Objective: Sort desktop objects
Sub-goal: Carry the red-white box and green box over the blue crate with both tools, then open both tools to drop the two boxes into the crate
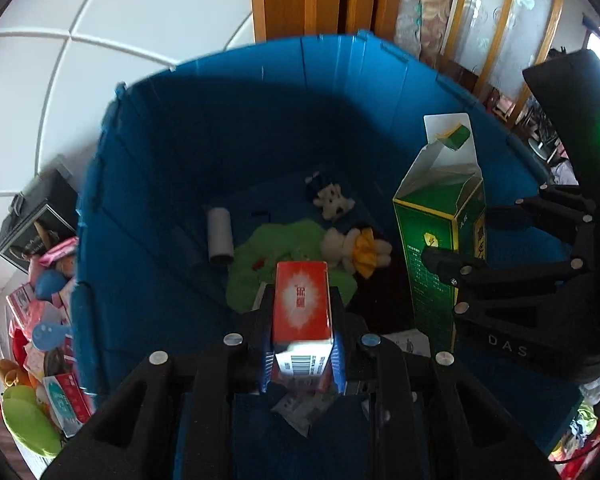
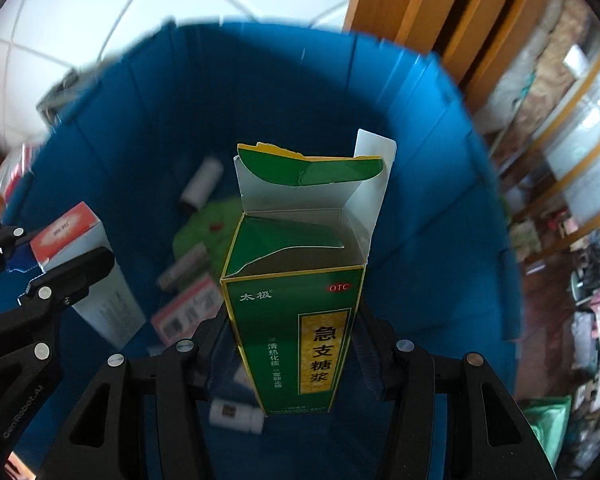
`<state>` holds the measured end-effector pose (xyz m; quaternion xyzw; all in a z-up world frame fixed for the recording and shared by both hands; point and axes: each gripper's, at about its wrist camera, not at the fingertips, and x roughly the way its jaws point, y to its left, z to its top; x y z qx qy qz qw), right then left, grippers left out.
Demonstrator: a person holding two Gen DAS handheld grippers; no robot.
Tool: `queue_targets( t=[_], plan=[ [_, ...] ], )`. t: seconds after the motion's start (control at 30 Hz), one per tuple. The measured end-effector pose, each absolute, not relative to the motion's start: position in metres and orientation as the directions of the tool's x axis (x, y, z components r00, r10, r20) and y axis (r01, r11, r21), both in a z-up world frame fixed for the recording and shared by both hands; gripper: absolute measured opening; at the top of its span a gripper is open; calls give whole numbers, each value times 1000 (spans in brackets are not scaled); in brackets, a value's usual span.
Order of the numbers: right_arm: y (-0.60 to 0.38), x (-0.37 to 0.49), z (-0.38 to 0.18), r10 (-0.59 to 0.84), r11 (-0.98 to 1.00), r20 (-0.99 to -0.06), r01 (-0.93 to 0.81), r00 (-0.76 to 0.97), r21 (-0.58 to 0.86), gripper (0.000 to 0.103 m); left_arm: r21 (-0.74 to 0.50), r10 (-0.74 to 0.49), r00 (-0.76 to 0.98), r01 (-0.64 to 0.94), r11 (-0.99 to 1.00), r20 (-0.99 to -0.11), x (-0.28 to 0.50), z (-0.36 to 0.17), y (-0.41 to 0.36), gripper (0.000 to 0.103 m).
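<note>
At the lower centre of each wrist view, over the blue bin (image 1: 172,152), the left hand-held gripper (image 1: 300,344) clamps a red box (image 1: 300,300) and the right hand-held gripper (image 2: 300,344) clamps a green box (image 2: 296,332). Both look like light, crushable cardboard; the green one is open-topped, so it is best held low on its flat sides.

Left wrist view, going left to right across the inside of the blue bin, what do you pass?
White cardboard tube lying on the bin floor → red-and-white carton clamped in the left gripper → tall green medicine box with its top flaps open, held by the right gripper.
</note>
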<state>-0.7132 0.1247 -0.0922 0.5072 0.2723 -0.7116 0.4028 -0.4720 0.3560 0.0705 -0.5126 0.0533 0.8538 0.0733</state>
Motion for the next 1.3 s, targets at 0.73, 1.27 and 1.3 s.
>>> queue_targets(
  t=[0.73, 1.27, 1.3],
  plan=[
    [117, -695, -276, 191, -338, -974, 940, 123, 53, 58, 138, -87, -206, -251, -958, -975, -490, -30, 376, 54],
    [131, -716, -216, 70, -409, -995, 912, 77, 41, 85, 69, 1, -239, -285, -956, -971, -482, -2, 366, 78],
    [131, -717, -211, 64, -412, -995, 910, 71, 38, 85, 69, 6, -251, -286, -956, -968, -480, 3, 365, 78]
  ],
)
